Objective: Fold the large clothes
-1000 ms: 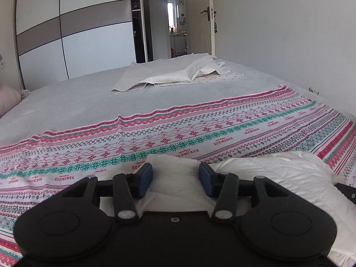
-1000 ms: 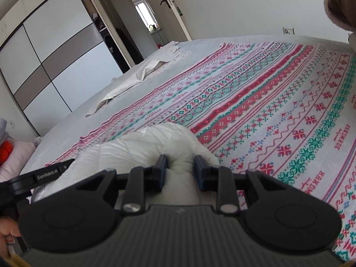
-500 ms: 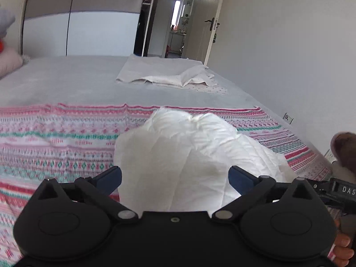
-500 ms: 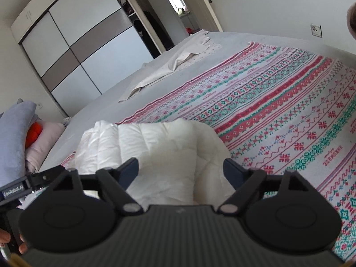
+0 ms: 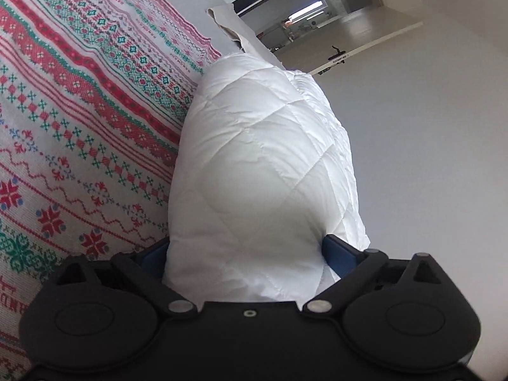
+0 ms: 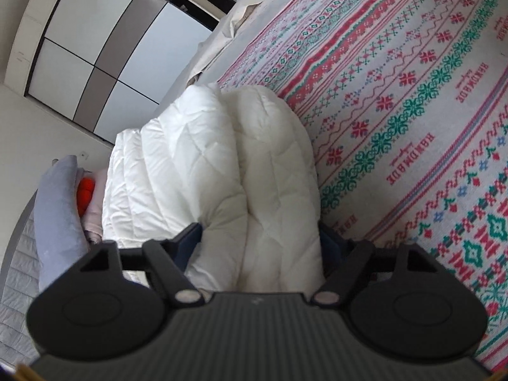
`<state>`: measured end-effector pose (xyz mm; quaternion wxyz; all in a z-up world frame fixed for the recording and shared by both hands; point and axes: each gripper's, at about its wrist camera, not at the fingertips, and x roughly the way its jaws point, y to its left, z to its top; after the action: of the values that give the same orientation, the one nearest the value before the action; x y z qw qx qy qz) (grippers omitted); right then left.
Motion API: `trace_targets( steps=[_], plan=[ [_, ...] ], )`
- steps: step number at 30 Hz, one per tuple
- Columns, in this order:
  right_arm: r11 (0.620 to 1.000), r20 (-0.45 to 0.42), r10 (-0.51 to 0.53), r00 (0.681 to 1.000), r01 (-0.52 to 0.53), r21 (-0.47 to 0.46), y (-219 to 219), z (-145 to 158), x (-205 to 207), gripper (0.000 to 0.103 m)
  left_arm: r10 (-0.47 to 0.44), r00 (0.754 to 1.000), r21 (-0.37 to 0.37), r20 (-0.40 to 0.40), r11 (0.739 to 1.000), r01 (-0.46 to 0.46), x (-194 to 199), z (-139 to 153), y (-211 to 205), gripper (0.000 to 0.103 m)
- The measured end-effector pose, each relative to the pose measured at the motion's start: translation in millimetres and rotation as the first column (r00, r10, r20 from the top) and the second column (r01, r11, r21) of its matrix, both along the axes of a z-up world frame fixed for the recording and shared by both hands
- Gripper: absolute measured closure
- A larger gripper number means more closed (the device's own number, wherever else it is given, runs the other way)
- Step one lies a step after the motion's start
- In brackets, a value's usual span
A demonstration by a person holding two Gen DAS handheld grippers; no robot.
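White quilted padding fills both wrist views: a bulky white quilted garment (image 5: 263,165) lies bunched on the bed, over the patterned blanket (image 5: 79,127) with its red and green bands.

The left gripper (image 5: 244,254) is rolled well over to one side, so in its view the blanket runs up the left of the picture and the pale wall stands on the right. It points a little downward along the length of the bundle. Its jaws stand wide and are closing, with a thick fold of the garment between them. The blue pads (image 5: 336,250) sit at the fabric's flanks; whether they already press on it I cannot tell.

The right gripper (image 6: 257,247) is also tilted, less so, and looks down and along the other side of the same bundle (image 6: 228,171), which here shows as two or three puffy rolls side by side. Its jaws are fairly wide and closing around one roll; the pads are mostly hidden behind the fabric, so a firm grip cannot be confirmed.

Beyond the bundle in the right view, at the bed's head end, lie a grey pillow (image 6: 57,209) and something orange (image 6: 85,193). A beige sheet (image 6: 244,9) lies crumpled at the far edge of the bed, before the wardrobe (image 6: 104,41).
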<state>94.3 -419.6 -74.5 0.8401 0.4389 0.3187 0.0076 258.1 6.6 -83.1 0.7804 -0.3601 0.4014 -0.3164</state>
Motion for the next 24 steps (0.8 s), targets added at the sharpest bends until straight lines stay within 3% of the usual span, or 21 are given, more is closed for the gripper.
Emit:
trace_targets(
  steps=[4, 8, 15, 18, 21, 24],
  plan=[
    [1.0, -0.003, 0.01, 1.0, -0.01, 0.019, 4, 1, 5, 0.048, 0.016, 0.997, 0.043, 0.071, 0.999, -0.019, -9, 13, 0, 0.037],
    [0.999, 0.023, 0.016, 1.0, -0.015, -0.031, 18, 15, 9, 0.06, 0.05, 0.989, 0.086, 0.142, 0.994, -0.063, -16, 32, 4, 0.043],
    [0.994, 0.098, 0.085, 0.992, -0.077, -0.08, 61, 43, 18, 0.065, 0.11, 0.963, 0.15, 0.245, 0.977, -0.15, -28, 62, 50, 0.044],
    [0.986, 0.112, 0.14, 0.984, -0.128, -0.105, 86, 51, 24, 0.065, 0.145, 0.956, 0.175, 0.253, 0.965, -0.193, -34, 63, 74, 0.043],
    [0.973, 0.098, 0.194, 0.976, -0.178, -0.15, 115, 53, 29, 0.064, 0.185, 0.956, 0.223, 0.227, 0.946, -0.236, -31, 53, 93, 0.031],
    [0.954, 0.031, 0.203, 0.979, -0.191, -0.23, 138, 51, 35, 0.048, 0.207, 0.954, 0.261, 0.217, 0.929, -0.261, -33, 42, 103, 0.025]
  ],
)
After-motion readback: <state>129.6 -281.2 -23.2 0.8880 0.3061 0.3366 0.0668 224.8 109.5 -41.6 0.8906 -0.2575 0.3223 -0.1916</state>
